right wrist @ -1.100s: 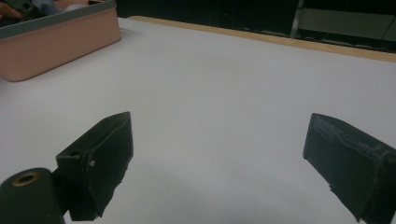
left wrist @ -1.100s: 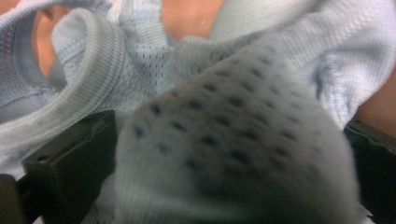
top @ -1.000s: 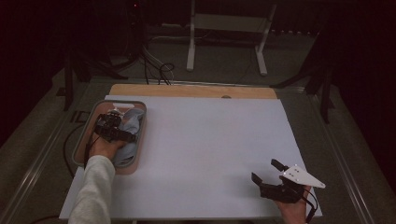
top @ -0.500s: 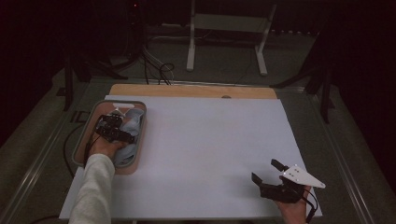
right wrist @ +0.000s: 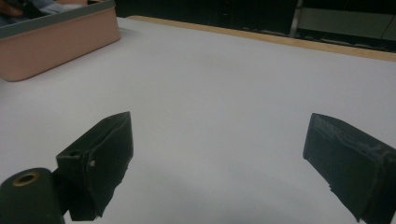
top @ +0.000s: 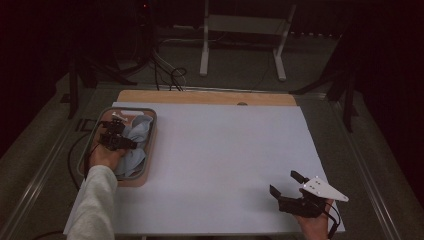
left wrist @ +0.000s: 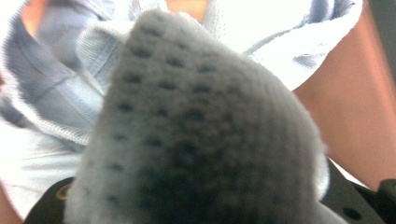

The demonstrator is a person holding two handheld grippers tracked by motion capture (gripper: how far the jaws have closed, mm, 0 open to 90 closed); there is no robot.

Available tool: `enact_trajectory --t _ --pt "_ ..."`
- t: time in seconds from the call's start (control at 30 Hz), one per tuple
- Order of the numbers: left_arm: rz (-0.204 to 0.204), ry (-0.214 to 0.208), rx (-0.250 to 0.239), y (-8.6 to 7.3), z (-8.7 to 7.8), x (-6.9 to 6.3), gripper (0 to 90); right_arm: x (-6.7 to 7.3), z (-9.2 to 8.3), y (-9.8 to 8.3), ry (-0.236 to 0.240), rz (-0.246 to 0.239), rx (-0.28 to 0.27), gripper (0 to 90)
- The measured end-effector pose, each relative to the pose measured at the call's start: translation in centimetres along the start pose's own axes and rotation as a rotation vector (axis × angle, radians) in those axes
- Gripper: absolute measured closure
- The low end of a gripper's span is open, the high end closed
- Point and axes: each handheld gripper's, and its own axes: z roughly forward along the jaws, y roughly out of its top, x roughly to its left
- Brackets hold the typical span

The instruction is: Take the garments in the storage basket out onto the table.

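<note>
Two grippers at a table covered by a white sheet [top: 215, 165]. Left gripper [top: 114, 136] lowered into a pink tray [top: 148, 150] with a grey rim, at the sheet's left edge, over a heap of pale blue and white cloth [top: 136, 145]. Jaws just drawn closer together, with cloth between them. In the left gripper view, a fold of grey knitted cloth [left wrist: 201, 135] bunched right between the jaw bases and rising straight ahead of them, pinched there, blurred by closeness. Behind that fold, farther ahead of the jaws, striped blue and white cloth [left wrist: 51, 93]; to the right of the jaws, the pink inner wall of the tray. Left hand [top: 105, 155] and white sleeve [top: 92, 205] entering from the lower left in the high view.

Right gripper [top: 289, 188] near the sheet's lower right corner, well apart from the tray, held in the right hand [top: 314, 222], grey three-cornered plate [top: 322, 188] on top. Jaws spread wide, nothing between them, bare white sheet ahead of and below them. In the right gripper view, tray [right wrist: 56, 42] far ahead and to the left of the jaws, wooden table edge [right wrist: 280, 42] beyond the sheet straight ahead.
</note>
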Motion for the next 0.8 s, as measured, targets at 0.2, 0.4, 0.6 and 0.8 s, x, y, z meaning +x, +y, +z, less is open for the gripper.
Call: enact_trajectory --t 0.2,0.4,0.6,0.8 --pt "-0.013 -0.024 -0.059 -0.3 -1.3 0.4 66.3 0.0 0.0 0.0 0.0 0.0 -0.001 8.7" --pt "-0.017 -0.041 -0.12 -0.6 -2.5 0.5 66.2 0.0 0.0 0.0 0.001 -0.001 -0.001 8.7" --pt "-0.002 -0.053 -0.163 -0.8 -3.8 0.6 66.3 0.0 0.0 0.0 0.001 -0.002 0.0 8.7" --pt "0.016 -0.063 -0.199 -0.7 -4.6 0.3 66.1 0.0 0.0 0.0 0.002 -0.002 0.0 8.7"
